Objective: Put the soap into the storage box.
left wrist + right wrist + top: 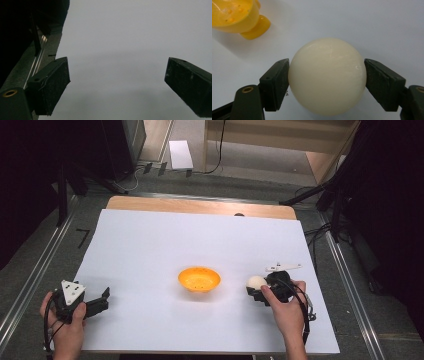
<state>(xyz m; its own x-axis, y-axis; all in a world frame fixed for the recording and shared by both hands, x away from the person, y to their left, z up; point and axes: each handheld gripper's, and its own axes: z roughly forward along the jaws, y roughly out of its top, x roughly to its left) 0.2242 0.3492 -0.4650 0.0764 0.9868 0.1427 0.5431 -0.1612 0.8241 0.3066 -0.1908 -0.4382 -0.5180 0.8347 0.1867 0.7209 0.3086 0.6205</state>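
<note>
A cream-white ball (327,75) sits between the two black jaws of my right gripper (327,82), and both pads press against its sides. In the high view that ball (256,282) shows at the front of the right gripper (257,289), right of an orange bowl (199,279) in the middle of the white sheet. The bowl's rim (234,15) appears at the upper left of the right gripper view. My left gripper (102,301) rests at the near left of the sheet; its jaws stand wide apart (117,85) with nothing between them.
The white sheet (165,240) covers a wooden table whose far edge (200,206) shows beyond it. Metal rails run along both sides on the floor. Dark stands and cables sit at the far left and right.
</note>
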